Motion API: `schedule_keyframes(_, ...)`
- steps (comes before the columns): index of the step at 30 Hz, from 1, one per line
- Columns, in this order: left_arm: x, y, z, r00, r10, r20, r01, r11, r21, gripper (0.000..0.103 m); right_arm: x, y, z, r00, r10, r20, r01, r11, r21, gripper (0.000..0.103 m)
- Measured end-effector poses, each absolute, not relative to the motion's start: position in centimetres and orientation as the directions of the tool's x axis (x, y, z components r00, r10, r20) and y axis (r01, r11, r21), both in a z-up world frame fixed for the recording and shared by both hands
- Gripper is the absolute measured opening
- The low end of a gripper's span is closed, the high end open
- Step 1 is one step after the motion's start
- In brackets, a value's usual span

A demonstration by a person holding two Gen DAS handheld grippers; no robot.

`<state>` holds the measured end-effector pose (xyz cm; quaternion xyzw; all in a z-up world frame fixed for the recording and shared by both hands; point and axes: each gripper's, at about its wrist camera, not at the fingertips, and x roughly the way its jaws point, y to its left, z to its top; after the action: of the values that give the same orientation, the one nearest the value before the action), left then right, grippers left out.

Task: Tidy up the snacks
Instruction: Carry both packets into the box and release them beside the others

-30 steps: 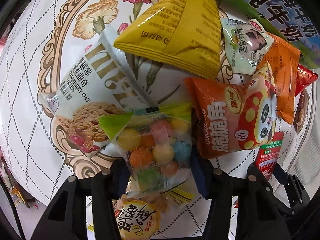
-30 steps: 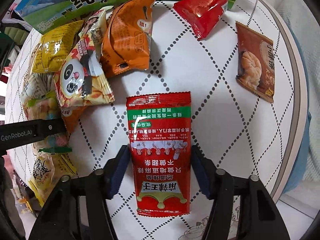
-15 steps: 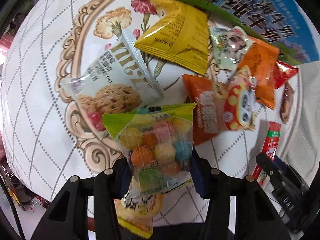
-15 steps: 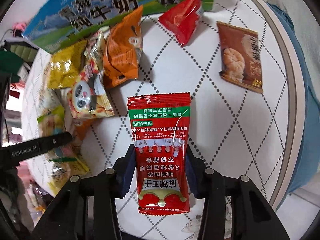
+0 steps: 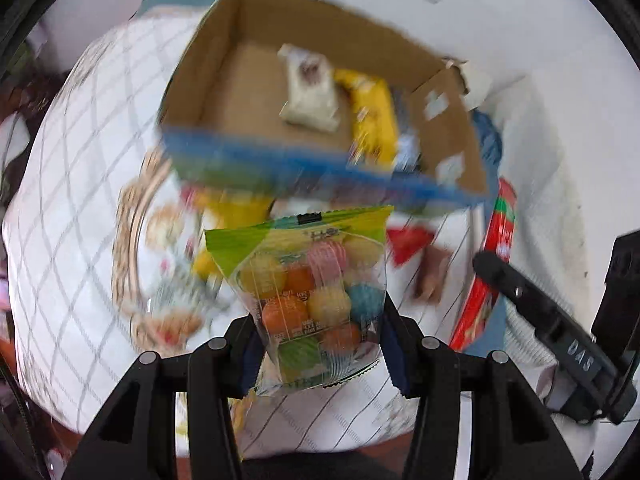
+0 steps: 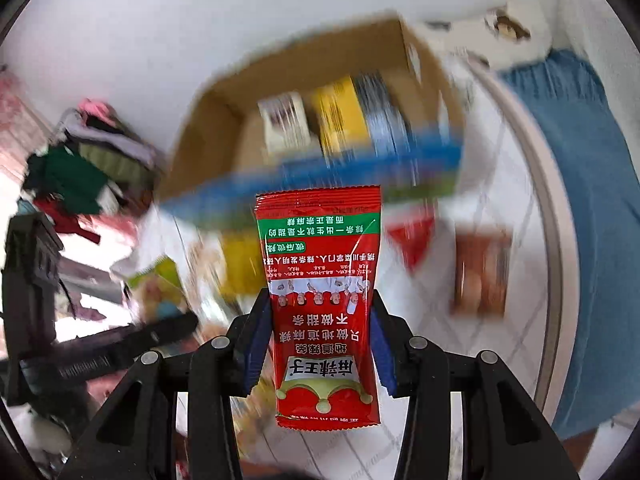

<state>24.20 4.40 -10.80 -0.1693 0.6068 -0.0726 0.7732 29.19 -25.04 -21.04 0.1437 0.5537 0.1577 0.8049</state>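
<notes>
- Left gripper: clamped on the candy bag, blue pads pressing both side edges near its lower half.
- Candy bag: clear film, lime-green top band with a small black tag, round sweets inside in yellow, pink, orange, blue and green. Held off the worktop, top edge pointing toward the box.
- Right gripper: its jaws have just been closing and are now clamped on the red sachet, pads on both long edges around mid-height.
- Red sachet: flat red pouch, green band near the top, white strip with small figures, yellow-and-white logo near the bottom, Chinese print upside down in the right wrist view. Also held in the air.
- Cardboard box: open top, brown inside, blue-and-green printed outer wall, sitting on the worktop beyond both held packs.
- Inside the box: a white packet, a yellow packet beside it, and something blue-grey next to that, too blurred to identify.
- Loose snacks remain on the quilted white worktop below the box, heavily motion-blurred.
</notes>
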Motion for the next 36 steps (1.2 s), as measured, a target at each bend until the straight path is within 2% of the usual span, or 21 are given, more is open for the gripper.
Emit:
schedule_keyframes(3, 29.3, 3.6, -9.3, 0.28, -0.286, -0.916, -0.057, 0.948, -0.313, 0.048, 33.7, -25.5, -17.8, 0.419, 0.38, -0.825, -0.12, 0.924, 0.364, 0.047)
schedule_keyframes(7, 35.6, 3.8, -9.3, 0.273, -0.228, -0.935, -0.061, 0.965, -0.253, 0.048, 41.3, -25.3, -17.0, 0.449, 0.32, -0.834, -0.123, 0.947, 0.297, 0.048)
schedule_keyframes(12, 43.1, 5.3, -12.0, 0.21, -0.168, -0.963, -0.1, 0.976, -0.192, 0.048, 50.8, -23.8, -19.9, 0.405, 0.245, -0.881, -0.113, 0.97, 0.218, 0.048)
schedule_keyframes(17, 47.1, 5.9, -14.6, 0.155, -0.122, -0.98, -0.109, 0.984, -0.139, 0.048, 56.0, -22.5, -23.7, 0.33, 0.192, -0.924, -0.114, 0.98, 0.163, 0.048)
schedule_keyframes(18, 47.7, 6.0, -15.0, 0.138, -0.119, -0.983, -0.112, 0.985, -0.135, 0.048, 56.4, -22.3, -24.4, 0.321, 0.187, -0.928, -0.11, 0.981, 0.16, 0.049)
schedule_keyframes(19, 48.3, 6.1, -15.6, 0.125, -0.11, -0.986, -0.119, 0.985, -0.125, 0.049, 57.4, -22.3, -25.2, 0.296, 0.179, -0.938, -0.096, 0.983, 0.157, 0.056)
schedule_keyframes(20, 48.6, 6.1, -15.8, 0.12, -0.099, -0.988, -0.126, 0.985, -0.114, 0.051, 57.5, -22.3, -25.8, 0.277, 0.172, -0.945, -0.087, 0.984, 0.153, 0.072)
schedule_keyframes(21, 48.9, 6.2, -16.1, 0.12, -0.092, -0.989, -0.13, 0.986, -0.107, 0.053, 57.8, -22.4, -26.6, 0.259, 0.166, -0.952, -0.077, 0.985, 0.151, 0.078)
schedule_keyframes(22, 49.0, 6.2, -16.2, 0.123, -0.092, -0.988, -0.13, 0.986, -0.108, 0.061, 58.1, -22.4, -26.8, 0.258, 0.165, -0.952, -0.071, 0.986, 0.152, 0.086)
schedule_keyframes(23, 49.1, 6.1, -16.2, 0.125, -0.09, -0.988, -0.132, 0.986, -0.106, 0.08, 57.9, -22.4, -27.1, 0.255, 0.168, -0.952, -0.072, 0.985, 0.154, 0.09)
schedule_keyframes(25, 49.1, 5.9, -16.0, 0.137, -0.088, -0.987, -0.129, 0.986, -0.106, 0.094, 57.6, -22.1, -27.4, 0.242, 0.176, -0.954, -0.082, 0.984, 0.161, 0.096)
schedule_keyframes(30, 48.3, 5.7, -15.8, 0.156, -0.118, -0.981, -0.14, 0.98, -0.141, 0.094, 57.0, -21.6, -27.9, 0.23, 0.195, -0.954, -0.106, 0.979, 0.174, 0.097)
schedule_keyframes(36, 45.7, 5.2, -14.9, 0.215, -0.094, -0.972, -0.122, 0.985, -0.122, 0.094, 54.8, -21.1, -27.9, 0.234, 0.172, -0.957, -0.114, 0.982, 0.149, 0.097)
